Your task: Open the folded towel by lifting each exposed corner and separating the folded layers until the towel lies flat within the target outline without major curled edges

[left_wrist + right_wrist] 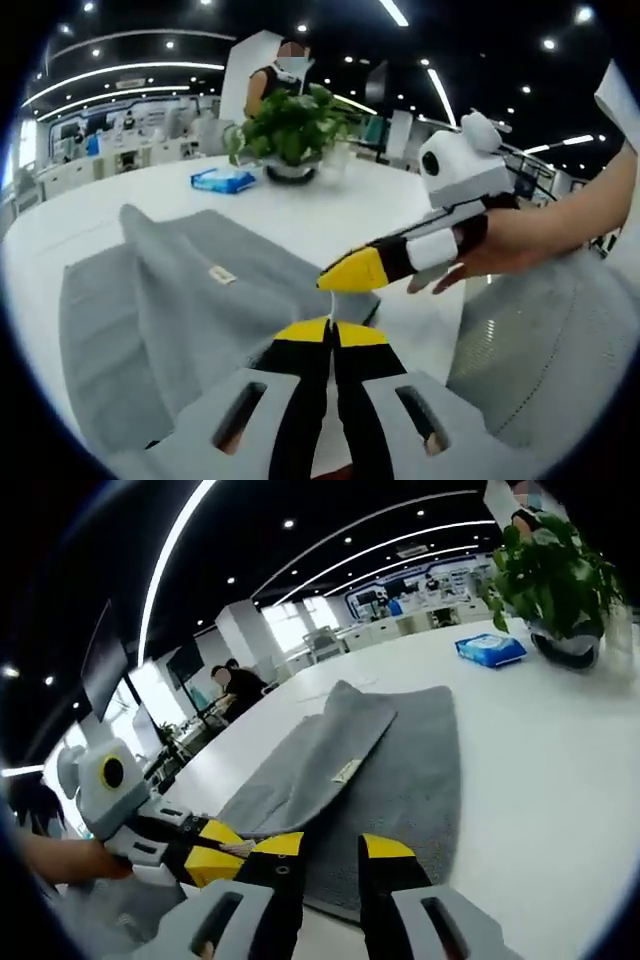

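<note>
A grey towel (200, 300) (400, 770) lies on the white table (320, 215) (540, 750). One layer is folded over it in a long diagonal flap with a small white label (222, 275) (347, 770). My left gripper (330, 328) (218, 850) has its yellow-tipped jaws pressed together at the towel's near corner, and they seem to pinch the cloth. A hand holds my right gripper (332, 846) (355, 270) just above and beside that corner. Its jaws stand apart with nothing between them.
A potted plant (290, 130) (550, 570) and a blue wipes pack (222, 180) (490, 648) stand on the far side of the table. A person (285, 70) stands behind the plant. The table edge runs close by my grippers.
</note>
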### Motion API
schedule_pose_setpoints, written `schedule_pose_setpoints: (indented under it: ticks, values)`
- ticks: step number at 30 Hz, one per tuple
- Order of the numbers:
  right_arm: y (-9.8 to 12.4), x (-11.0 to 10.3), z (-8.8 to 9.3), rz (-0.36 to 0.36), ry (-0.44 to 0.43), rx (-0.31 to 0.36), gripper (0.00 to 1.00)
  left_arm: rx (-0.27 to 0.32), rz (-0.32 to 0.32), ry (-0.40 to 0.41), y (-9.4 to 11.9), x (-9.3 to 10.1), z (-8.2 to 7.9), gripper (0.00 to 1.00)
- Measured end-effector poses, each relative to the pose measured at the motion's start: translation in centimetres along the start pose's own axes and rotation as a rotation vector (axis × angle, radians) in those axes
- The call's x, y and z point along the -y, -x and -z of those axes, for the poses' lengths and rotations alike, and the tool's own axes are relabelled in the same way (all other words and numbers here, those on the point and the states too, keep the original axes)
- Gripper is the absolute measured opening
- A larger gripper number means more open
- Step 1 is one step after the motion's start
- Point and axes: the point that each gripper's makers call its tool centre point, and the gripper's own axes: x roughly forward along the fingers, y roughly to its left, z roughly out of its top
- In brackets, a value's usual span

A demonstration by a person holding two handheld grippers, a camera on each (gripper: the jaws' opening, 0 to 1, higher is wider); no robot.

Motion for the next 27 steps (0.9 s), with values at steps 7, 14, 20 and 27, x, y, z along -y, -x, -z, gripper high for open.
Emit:
schedule_pose_setpoints:
  ticks: [7,14,20,27]
  values:
    - [-0.1,-0.2,0.6,-0.012,-0.057,-0.020,0.17,-0.019,0.052,-0.045,-0.4,1.5,0.4,0.00]
    - [-0.8,-0.5,1.0,-0.028,-0.089,-0.038,0.17,-0.043,0.056,-0.081,-0.6,1.7,0.8,0.00]
    - [-2.2,-1.1,0.8,-0.063,-0.195,-0.045,0.17,-0.040,0.061,-0.080,-0.5,1.8,0.8,0.00]
    - [-3.6,-1.5,1.3,-0.069,-0.283,-0.120,0.04,-0.049,0.063,-0.094,-0.5,1.8,1.0,0.00]
